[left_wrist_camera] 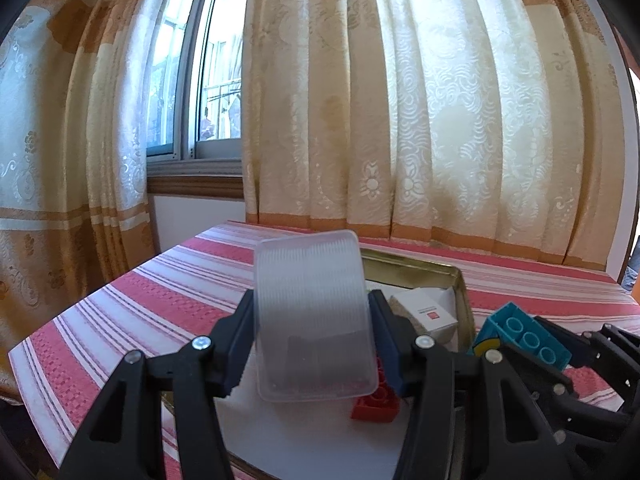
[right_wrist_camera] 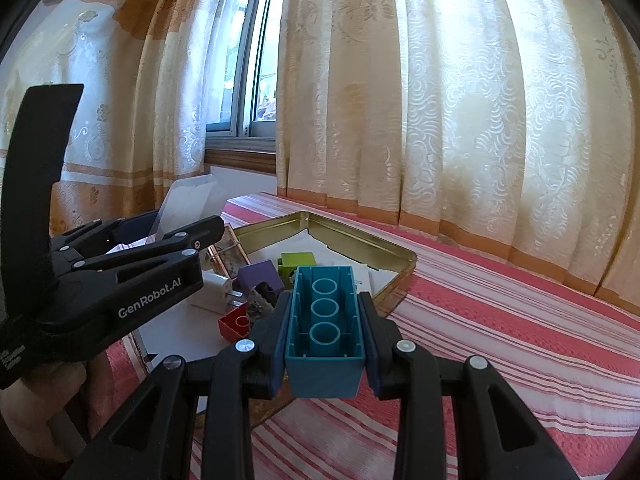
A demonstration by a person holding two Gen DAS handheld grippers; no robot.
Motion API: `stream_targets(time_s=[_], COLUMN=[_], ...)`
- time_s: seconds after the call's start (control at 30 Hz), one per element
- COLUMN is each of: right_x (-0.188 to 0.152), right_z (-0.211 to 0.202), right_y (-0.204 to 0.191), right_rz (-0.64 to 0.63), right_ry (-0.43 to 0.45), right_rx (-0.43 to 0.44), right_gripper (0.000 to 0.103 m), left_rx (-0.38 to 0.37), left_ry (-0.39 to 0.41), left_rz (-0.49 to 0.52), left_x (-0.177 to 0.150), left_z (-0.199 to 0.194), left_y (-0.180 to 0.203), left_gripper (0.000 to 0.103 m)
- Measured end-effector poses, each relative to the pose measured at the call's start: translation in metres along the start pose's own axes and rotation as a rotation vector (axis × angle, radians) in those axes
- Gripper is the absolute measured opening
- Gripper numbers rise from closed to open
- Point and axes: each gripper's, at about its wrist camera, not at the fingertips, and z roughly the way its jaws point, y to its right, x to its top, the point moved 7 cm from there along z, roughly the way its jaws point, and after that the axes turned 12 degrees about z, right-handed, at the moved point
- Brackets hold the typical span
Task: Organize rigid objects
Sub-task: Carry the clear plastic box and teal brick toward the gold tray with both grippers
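My left gripper (left_wrist_camera: 314,340) is shut on a translucent ribbed plastic lid (left_wrist_camera: 314,312), held upright above a gold metal tin (left_wrist_camera: 460,280). The lid also shows in the right wrist view (right_wrist_camera: 188,204), above the left gripper (right_wrist_camera: 160,248). My right gripper (right_wrist_camera: 324,320) is shut on a teal building brick (right_wrist_camera: 324,324), hollow side up, above the tin's (right_wrist_camera: 360,236) near edge. The teal brick (left_wrist_camera: 524,340) shows at the right of the left wrist view. In the tin lie a red brick (left_wrist_camera: 376,400), a purple block (right_wrist_camera: 260,276), a green block (right_wrist_camera: 298,262) and a white box (left_wrist_camera: 428,308).
The tin rests on a table with a red and white striped cloth (right_wrist_camera: 500,320). Patterned curtains (left_wrist_camera: 440,120) hang behind the table, with a window (left_wrist_camera: 200,80) at the left. A white plug adapter (right_wrist_camera: 222,288) and a framed card (right_wrist_camera: 232,256) lie in the tin.
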Motion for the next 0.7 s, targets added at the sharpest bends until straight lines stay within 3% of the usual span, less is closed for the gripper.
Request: stream_targets(time_s=[0.2,0.5,0.7], right_x=[0.001,0.036,0.043], right_z=[0.009,0.034,0.06], right_y=[-0.007,-0.014,-0.016], right_rz=[0.002,0.03,0.049], right_ry=[-0.017,-0.055,-0.126], right_rx=[0.026,0.074,0.089], right_gripper=[0.034,0.034,0.034], left_rx=[0.018,-0.04,-0.086], left_ry=[-0.042,-0.151,-0.23], left_rz=[0.022,0.072,0.098], left_x=[-0.001,0.007,0.007], left_z=[0.008,0.028,0.047], left_y=[-0.007,-0.008,-0.005], left_gripper=[0.054,0.055,0.055])
